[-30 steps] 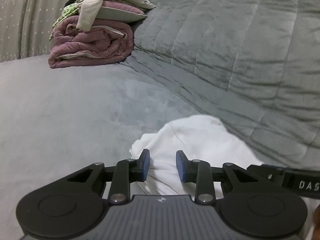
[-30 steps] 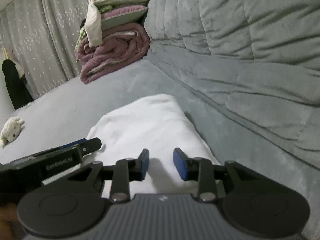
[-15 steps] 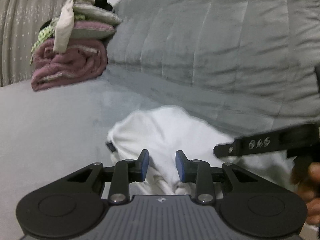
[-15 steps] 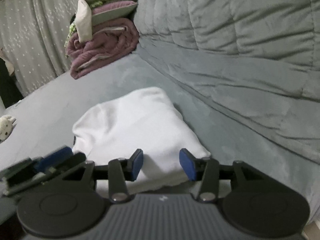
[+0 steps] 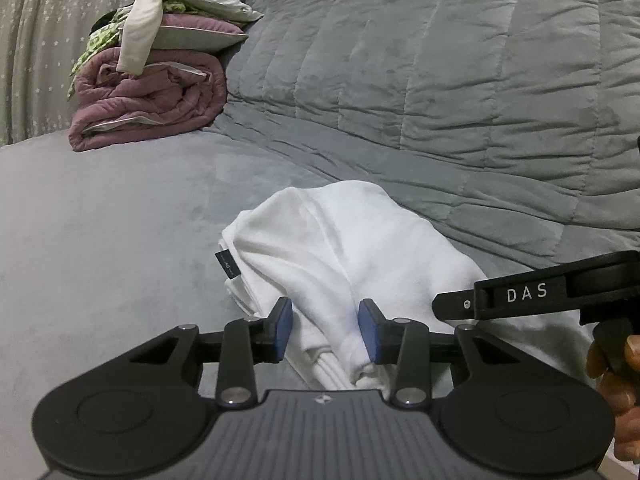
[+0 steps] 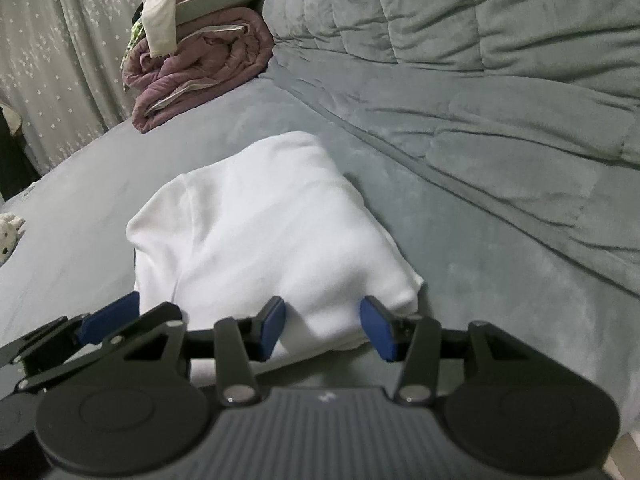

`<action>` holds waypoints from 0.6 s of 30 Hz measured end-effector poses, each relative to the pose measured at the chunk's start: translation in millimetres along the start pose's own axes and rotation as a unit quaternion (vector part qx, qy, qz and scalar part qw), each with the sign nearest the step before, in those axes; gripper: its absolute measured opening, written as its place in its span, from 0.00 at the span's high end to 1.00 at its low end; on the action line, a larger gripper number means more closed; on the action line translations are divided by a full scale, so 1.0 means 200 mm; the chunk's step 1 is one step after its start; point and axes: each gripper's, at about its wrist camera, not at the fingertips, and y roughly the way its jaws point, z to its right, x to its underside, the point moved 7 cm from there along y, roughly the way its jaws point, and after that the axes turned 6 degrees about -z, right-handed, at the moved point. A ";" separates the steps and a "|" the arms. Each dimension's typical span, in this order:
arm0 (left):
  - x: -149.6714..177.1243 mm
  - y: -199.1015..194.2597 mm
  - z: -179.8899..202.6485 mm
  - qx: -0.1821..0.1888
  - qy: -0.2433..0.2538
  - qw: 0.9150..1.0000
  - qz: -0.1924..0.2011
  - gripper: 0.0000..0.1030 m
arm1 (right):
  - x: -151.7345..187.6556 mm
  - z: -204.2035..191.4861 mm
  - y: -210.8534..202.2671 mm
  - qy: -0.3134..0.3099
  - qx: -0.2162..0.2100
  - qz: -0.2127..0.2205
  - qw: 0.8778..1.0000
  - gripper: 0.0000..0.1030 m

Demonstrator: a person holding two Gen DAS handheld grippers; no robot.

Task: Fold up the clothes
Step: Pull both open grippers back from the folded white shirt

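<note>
A white folded garment [image 5: 340,240] lies on the grey sofa seat [image 5: 100,240], a small black label [image 5: 227,264] sticking out of its left edge. My left gripper [image 5: 325,330] is at its near left corner with its jaws opening. A ridge of stacked folds lies between the blue pads, and they do not press it. My right gripper [image 6: 326,328] stands open at the garment's [image 6: 260,220] near right edge, the cloth between its pads but loose. One right finger [image 5: 460,302] shows in the left wrist view. A left pad [image 6: 108,316] shows in the right wrist view.
A pile of purple quilt and loose clothes [image 5: 152,96] sits at the far end of the seat, against the quilted grey backrest [image 5: 460,80]. A dotted curtain [image 5: 36,60] hangs behind. A small plush toy [image 6: 10,232] lies far left. A hand [image 5: 624,380] holds the right gripper.
Both grippers' jaws have spread wider. The left view has swung so the garment sits centred before it. The right gripper has drawn back to the garment's near edge.
</note>
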 end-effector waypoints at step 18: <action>0.13 -0.19 -0.16 0.000 -0.067 0.997 -0.029 0.62 | 0.04 -0.11 -0.16 -0.033 0.008 -0.013 0.999 0.27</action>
